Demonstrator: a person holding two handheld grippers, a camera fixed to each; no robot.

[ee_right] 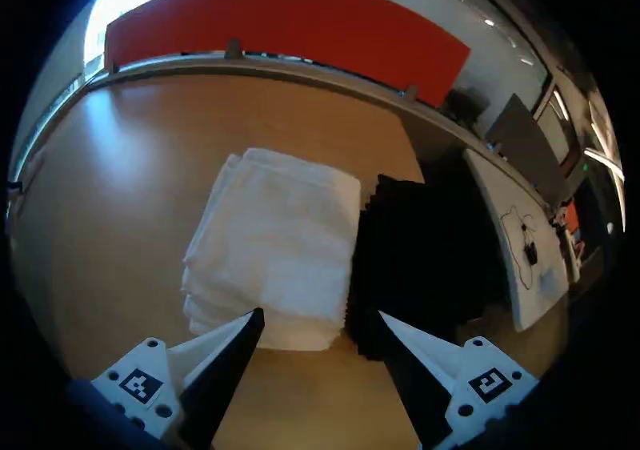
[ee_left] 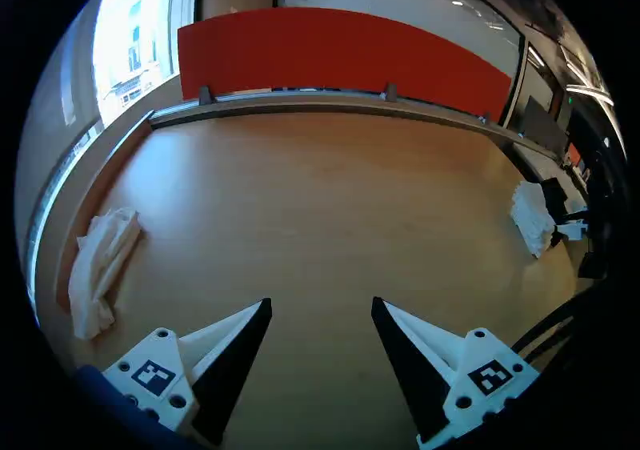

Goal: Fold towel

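Left gripper view: at the far left edge of the light brown wooden tabletop (ee_left: 320,194) lies a crumpled, rope-like white towel (ee_left: 102,267). It is unfolded and well apart from everything else, so it is probably the next one to be folded. In the foreground, the left gripper (ee_left: 320,322) hovers over bare wood. Its black-and-white jaws are spread wide and hold nothing. It points at the table's middle, perhaps because that open space suits spreading a towel. A long red partition panel (ee_left: 336,54) stands behind the table's back edge. At the far right edge sits a small white pile of cloth (ee_left: 531,219), with dark shapes just beside it that are too small and warped to identify.

Right gripper view: a neat stack of folded white towels (ee_right: 272,242) lies left of centre, likely the finished pile. The right gripper (ee_right: 318,326) sits low at the stack's near edge, jaws wide apart and gripping nothing. Whether the left finger touches the cloth cannot be told. Touching the white stack's right side is a stack of folded black cloths (ee_right: 424,266), so dark that its layers are hard to make out. Farther right lies a white sheet with a faint line drawing (ee_right: 520,242), partly cut off.
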